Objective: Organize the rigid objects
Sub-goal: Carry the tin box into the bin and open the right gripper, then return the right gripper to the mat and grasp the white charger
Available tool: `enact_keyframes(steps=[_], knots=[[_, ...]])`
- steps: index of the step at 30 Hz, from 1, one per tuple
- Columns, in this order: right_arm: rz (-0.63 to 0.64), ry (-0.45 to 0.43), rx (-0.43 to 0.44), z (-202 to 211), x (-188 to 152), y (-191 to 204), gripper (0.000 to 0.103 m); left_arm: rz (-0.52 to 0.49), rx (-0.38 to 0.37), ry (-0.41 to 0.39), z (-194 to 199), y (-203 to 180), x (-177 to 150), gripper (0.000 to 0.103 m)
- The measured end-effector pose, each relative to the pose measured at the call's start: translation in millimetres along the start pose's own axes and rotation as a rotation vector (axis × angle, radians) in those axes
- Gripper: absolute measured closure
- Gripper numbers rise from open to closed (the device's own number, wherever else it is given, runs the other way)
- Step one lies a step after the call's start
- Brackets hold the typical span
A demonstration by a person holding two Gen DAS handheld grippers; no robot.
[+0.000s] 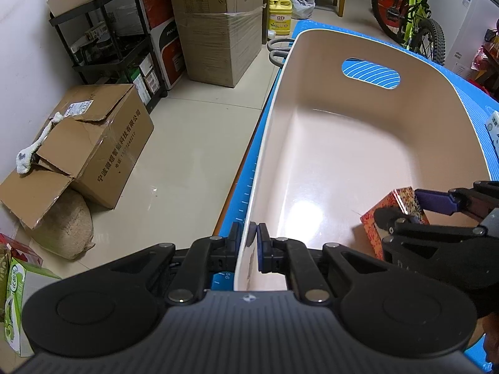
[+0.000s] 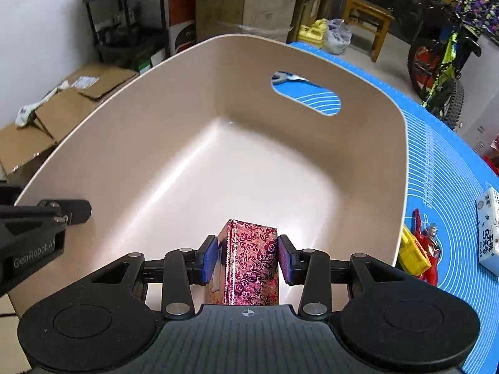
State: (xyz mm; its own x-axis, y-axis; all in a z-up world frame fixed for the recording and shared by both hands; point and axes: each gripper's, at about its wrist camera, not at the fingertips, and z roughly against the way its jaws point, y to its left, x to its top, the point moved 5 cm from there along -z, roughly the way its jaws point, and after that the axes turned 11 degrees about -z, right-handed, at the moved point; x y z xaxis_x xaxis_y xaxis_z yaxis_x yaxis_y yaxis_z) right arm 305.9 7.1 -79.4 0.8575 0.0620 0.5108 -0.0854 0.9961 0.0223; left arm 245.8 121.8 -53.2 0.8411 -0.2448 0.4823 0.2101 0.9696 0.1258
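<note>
A beige plastic tub [image 1: 358, 143] with a handle slot stands on the blue mat [image 1: 249, 187]. My left gripper [image 1: 249, 243] is shut on the tub's near left rim. My right gripper [image 2: 246, 255] is shut on a red floral box [image 2: 249, 261] and holds it inside the tub near its near end, above the floor of the tub [image 2: 218, 171]. The box also shows in the left wrist view [image 1: 389, 215], with the right gripper [image 1: 414, 208] around it. The left gripper shows at the left edge of the right wrist view [image 2: 71, 212].
On the mat right of the tub lie a red and yellow toy figure [image 2: 421, 249] and a white packet [image 2: 489, 230]. Scissors [image 1: 277, 50] lie beyond the tub. Cardboard boxes [image 1: 93, 149], a black shelf [image 1: 103, 40] and a bicycle [image 1: 411, 15] stand on the floor around.
</note>
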Motion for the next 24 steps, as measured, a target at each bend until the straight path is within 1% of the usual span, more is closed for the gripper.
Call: enact_keyframes(steps=[2,3,5,7,11,12,13,15,20,22,24], knots=[[0.003,0.005,0.006,1,-1,1,0.057,0.0,0.0,0.0,0,0,0,0.091],[-0.001,-0.005,0.012,2,0,1,0.054,0.001,0.0,0.001,0,0,0,0.091],[-0.024,-0.021,0.02,6,1,-2,0.053,0.003,-0.001,0.002,0,-1,0,0.091],[-0.048,-0.042,0.033,12,2,-6,0.051,0.003,-0.001,0.002,0,-1,0,0.091],[-0.082,-0.097,0.07,35,4,-17,0.05,0.005,-0.002,0.002,0,-1,0,0.091],[-0.096,-0.114,0.078,44,5,-22,0.049,0.006,-0.003,0.002,0,-1,0,0.091],[-0.11,-0.126,0.081,50,6,-28,0.041,0.007,-0.003,0.003,0,-1,1,0.091],[-0.144,-0.159,0.078,63,9,-40,0.033,0.005,-0.002,0.002,0,-1,1,0.091],[-0.221,-0.211,0.053,93,7,-78,0.033,0.008,-0.003,0.003,1,0,1,0.091],[-0.246,-0.215,0.034,100,2,-95,0.028,0.01,-0.003,0.003,1,0,1,0.091],[-0.273,-0.21,0.02,104,-2,-110,0.027,0.009,-0.002,0.003,1,0,1,0.091]])
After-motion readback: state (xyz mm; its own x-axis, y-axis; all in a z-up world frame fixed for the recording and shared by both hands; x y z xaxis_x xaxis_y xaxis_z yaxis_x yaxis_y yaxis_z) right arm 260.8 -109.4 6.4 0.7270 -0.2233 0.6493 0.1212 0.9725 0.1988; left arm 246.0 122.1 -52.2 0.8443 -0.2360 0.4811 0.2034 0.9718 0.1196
